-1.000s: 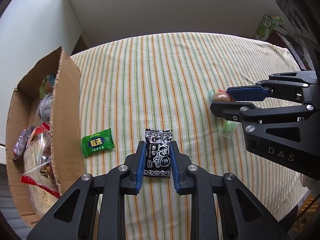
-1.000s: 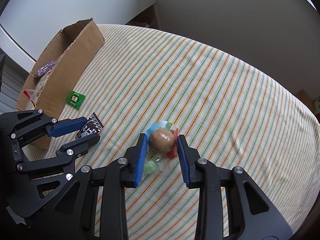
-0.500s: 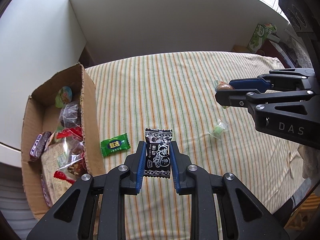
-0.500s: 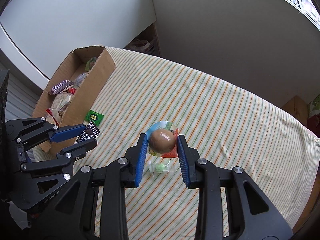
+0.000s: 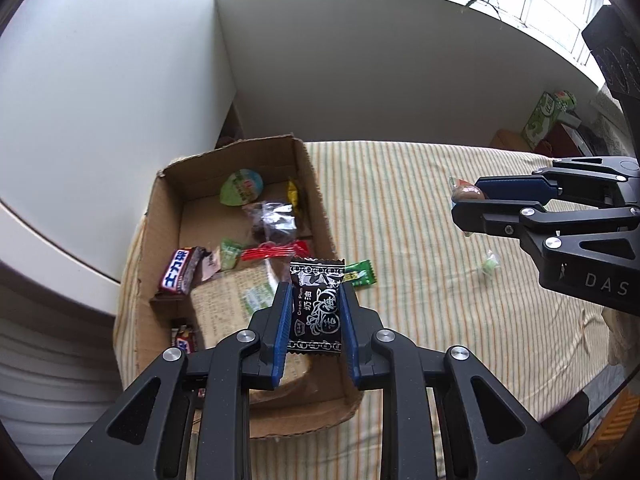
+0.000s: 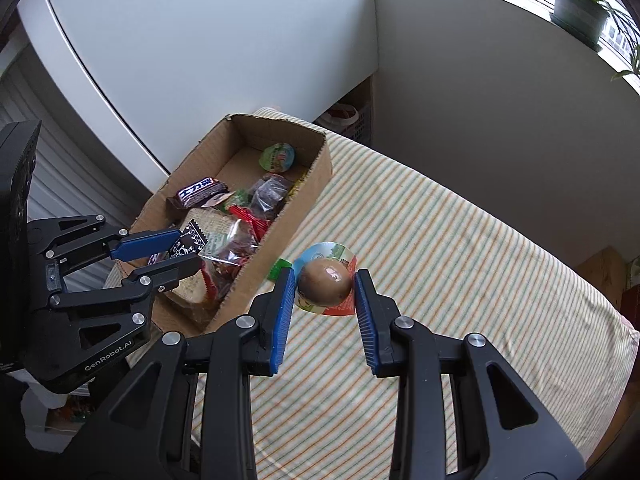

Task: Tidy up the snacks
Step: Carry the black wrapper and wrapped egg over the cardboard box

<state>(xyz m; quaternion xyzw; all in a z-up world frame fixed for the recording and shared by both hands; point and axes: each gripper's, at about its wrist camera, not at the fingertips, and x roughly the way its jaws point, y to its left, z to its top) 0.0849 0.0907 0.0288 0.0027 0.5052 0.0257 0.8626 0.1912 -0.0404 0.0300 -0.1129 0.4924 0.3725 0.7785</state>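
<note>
My left gripper (image 5: 315, 308) is shut on a black cream-plum candy packet (image 5: 316, 312) and holds it high above the right wall of the cardboard box (image 5: 320, 208). My right gripper (image 6: 324, 286) is shut on a brown egg-shaped snack in a round wrapper (image 6: 325, 283), held in the air over the striped cloth to the right of the box (image 6: 308, 196). The box holds several snacks, among them a chocolate bar (image 5: 180, 272) and a green-lidded jelly cup (image 5: 241, 187). The right gripper also shows in the left wrist view (image 5: 468, 200), and the left gripper in the right wrist view (image 6: 186, 248).
A green candy packet (image 5: 360, 274) lies on the cloth against the box's right wall. A small pale green wrapped candy (image 5: 490, 266) lies further right. The striped cloth (image 5: 420, 280) covers the table. A white wall and a window sill with plants stand behind. A green carton (image 5: 542, 120) is at far right.
Both grippers have risen well above the table with their snacks. The left gripper has moved left, from over the cloth to above the box's right wall.
</note>
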